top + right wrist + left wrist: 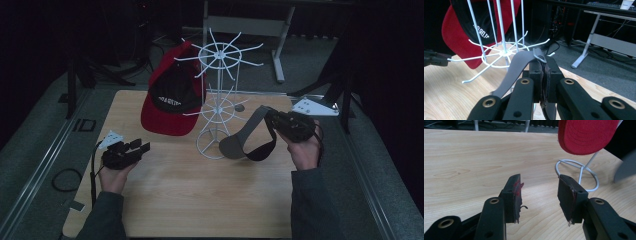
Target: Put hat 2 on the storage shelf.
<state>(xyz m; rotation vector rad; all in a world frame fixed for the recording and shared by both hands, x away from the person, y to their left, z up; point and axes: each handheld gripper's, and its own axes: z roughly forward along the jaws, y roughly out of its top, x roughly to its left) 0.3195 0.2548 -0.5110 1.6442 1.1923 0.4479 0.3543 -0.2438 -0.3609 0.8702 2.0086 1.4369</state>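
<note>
A white wire hat rack (pixel 218 90) stands mid-table on a ring base (pixel 559 166). A red and black cap (pixel 170 95) hangs from its upper hooks on the left side, and its red brim (pixel 586 135) shows above the base. My right gripper (pixel 272 119) is shut on the back strap of a grey cap (pixel 245 140), which hangs beside the rack's lower hooks (pixel 504 52). The grey strap (pixel 516 67) and its metal buckle rise from the closed jaws of the right gripper (pixel 543 67). My left gripper (pixel 142 146) rests low at the table's left, open and with nothing between the jaws (pixel 539 192).
The wooden table (pixel 200 190) has bare surface in front of the rack and toward the near edge. A cable loop (pixel 66 179) lies on the floor at the left. A desk frame with metal legs (pixel 280 50) stands behind the table.
</note>
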